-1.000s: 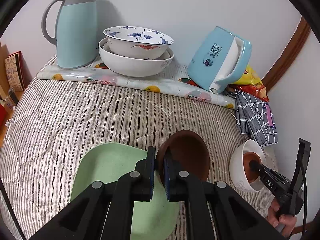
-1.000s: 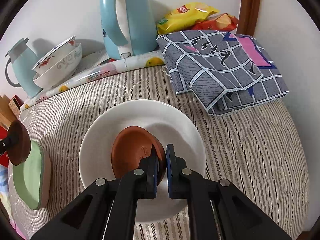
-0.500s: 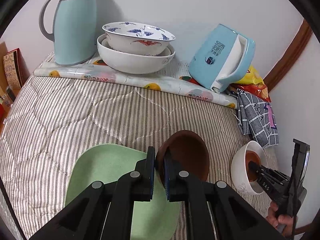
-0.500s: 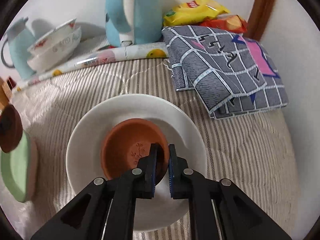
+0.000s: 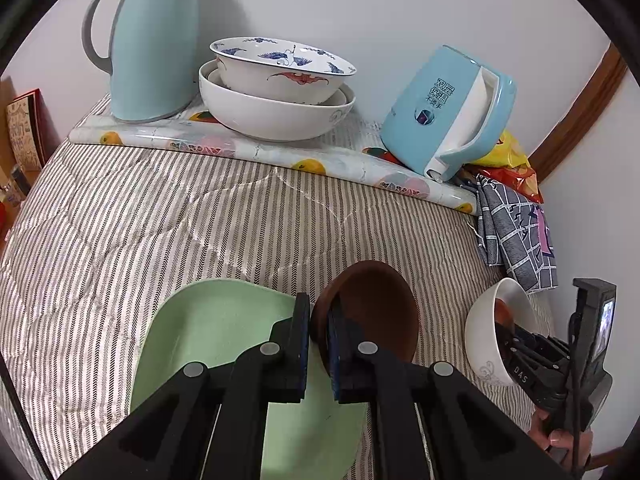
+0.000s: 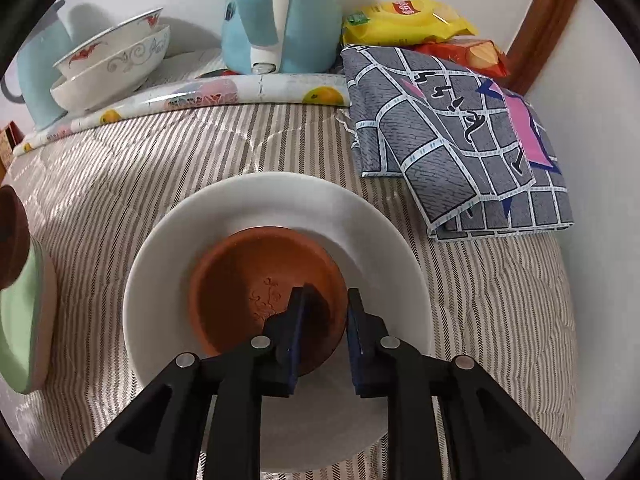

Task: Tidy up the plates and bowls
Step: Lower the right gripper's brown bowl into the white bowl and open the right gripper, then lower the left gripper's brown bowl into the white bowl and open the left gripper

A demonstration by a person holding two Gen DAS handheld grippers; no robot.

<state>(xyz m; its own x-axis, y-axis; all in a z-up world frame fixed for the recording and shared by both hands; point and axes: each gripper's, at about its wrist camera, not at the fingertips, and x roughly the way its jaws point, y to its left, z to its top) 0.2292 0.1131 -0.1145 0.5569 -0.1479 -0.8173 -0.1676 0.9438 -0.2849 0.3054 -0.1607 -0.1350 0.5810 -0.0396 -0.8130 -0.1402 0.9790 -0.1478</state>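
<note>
Now our right gripper point(image 6: 322, 330) has just been opening, its jaws straddling the clay dish's point(image 6: 260, 292) near rim without pinching; the dish sits inside the white bowl point(image 6: 376, 240). At nine o'clock, our left gripper point(image 5: 319, 340) stays clenched on a brown saucer point(image 5: 372, 308) above the green plate point(image 5: 216, 328). Striped quilt point(image 6: 160, 160) beneath, wall behind.

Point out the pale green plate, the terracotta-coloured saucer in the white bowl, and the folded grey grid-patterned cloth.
Pale green plate point(image 5: 208, 328): left wrist view, on its flat inner face.
Terracotta-coloured saucer point(image 6: 248, 280): right wrist view, on its inner floor.
Folded grey grid-patterned cloth point(image 6: 432, 128): right wrist view, on its top fold.
</note>
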